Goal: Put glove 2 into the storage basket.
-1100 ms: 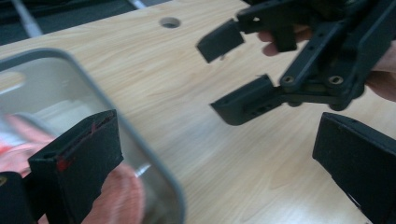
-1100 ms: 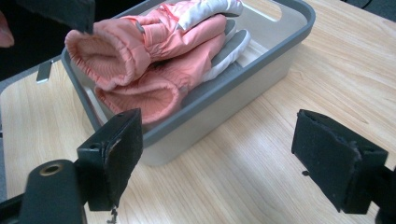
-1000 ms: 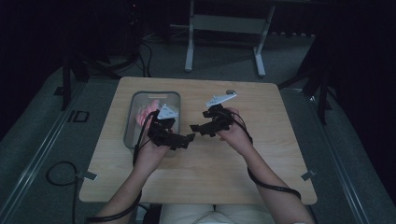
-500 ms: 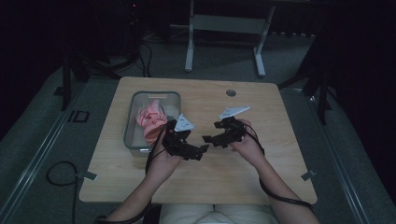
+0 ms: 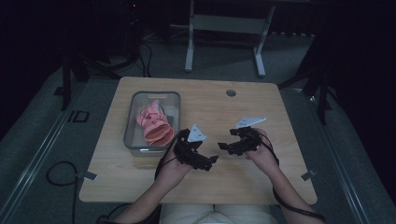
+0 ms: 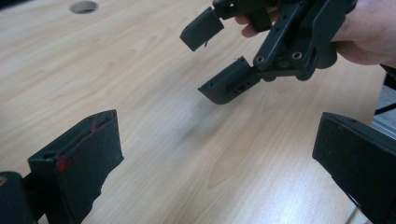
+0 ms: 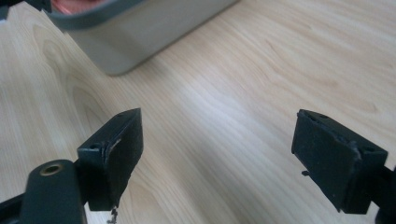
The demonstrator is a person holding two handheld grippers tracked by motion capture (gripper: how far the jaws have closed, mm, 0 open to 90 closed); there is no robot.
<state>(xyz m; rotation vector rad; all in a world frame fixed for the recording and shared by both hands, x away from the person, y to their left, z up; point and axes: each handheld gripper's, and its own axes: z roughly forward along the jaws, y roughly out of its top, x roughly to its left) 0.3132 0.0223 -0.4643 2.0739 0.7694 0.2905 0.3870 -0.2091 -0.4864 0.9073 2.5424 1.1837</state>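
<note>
A grey bin (image 5: 132, 119) stands on the left half of the wooden table (image 5: 210, 107), holding a pink cloth item (image 5: 152, 123). My left gripper (image 5: 211, 161) hovers over the table just right of the bin's near corner, jaws wide apart and empty. My right gripper (image 5: 223, 146) faces it a short way off, also open and empty. In the left gripper view my own left gripper (image 6: 219, 154) spreads over bare wood, with the right gripper (image 6: 205, 60) in a hand beyond. In the right gripper view my right gripper (image 7: 217, 156) frames bare wood, the bin (image 7: 140, 32) behind.
A round cable hole (image 5: 230, 92) sits near the table's far edge. A metal stand (image 5: 224, 28) is on the floor beyond the table. Cables (image 5: 58, 175) trail on the floor at the left. Bare tabletop lies to the right and front.
Both hands have drawn back toward the near edge of the table, away from the bin. The grippers stay open and empty.
</note>
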